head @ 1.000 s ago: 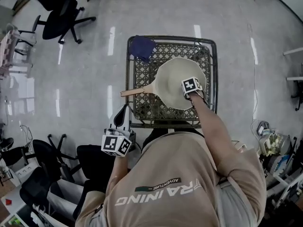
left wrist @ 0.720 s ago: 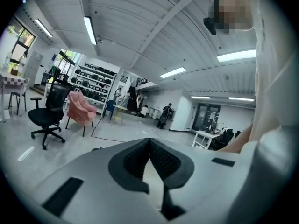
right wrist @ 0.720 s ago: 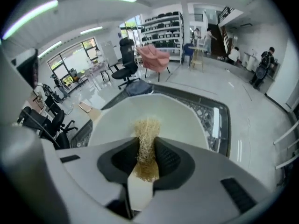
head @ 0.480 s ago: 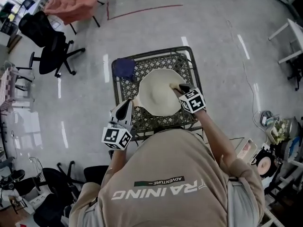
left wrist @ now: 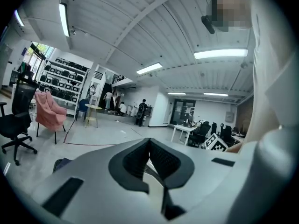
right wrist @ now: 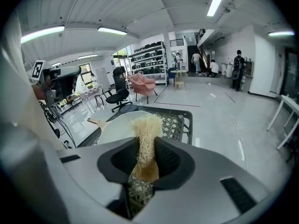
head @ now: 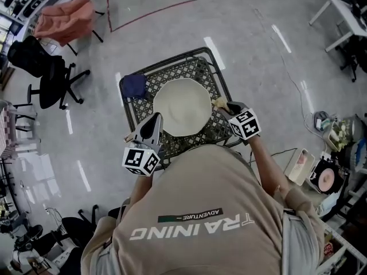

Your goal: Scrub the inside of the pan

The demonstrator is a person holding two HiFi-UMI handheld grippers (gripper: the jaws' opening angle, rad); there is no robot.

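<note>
A cream pan (head: 182,106) lies on a black lattice metal table (head: 172,60). My right gripper (head: 225,104) hangs over the pan's right rim, shut on a straw-coloured fibre scrubber (head: 218,101). In the right gripper view the scrubber (right wrist: 145,134) sticks up between the pads above the pan (right wrist: 117,127). The pan's wooden handle (right wrist: 96,122) lies free on the table. My left gripper (head: 155,122) hovers over the pan's near-left side, above the handle, which it hides in the head view. Its jaw tips (left wrist: 149,141) meet, with nothing held.
A dark blue cloth (head: 133,86) lies on the table's far left corner. Black office chairs (head: 43,67) and a pink-draped chair (head: 66,16) stand on the grey floor to the left. Cables and boxes (head: 321,176) lie to the right.
My right gripper has lifted out of the pan's inside to its right rim, with the scrubber still in it. My left gripper has come forward from beside my body to the pan's near-left side.
</note>
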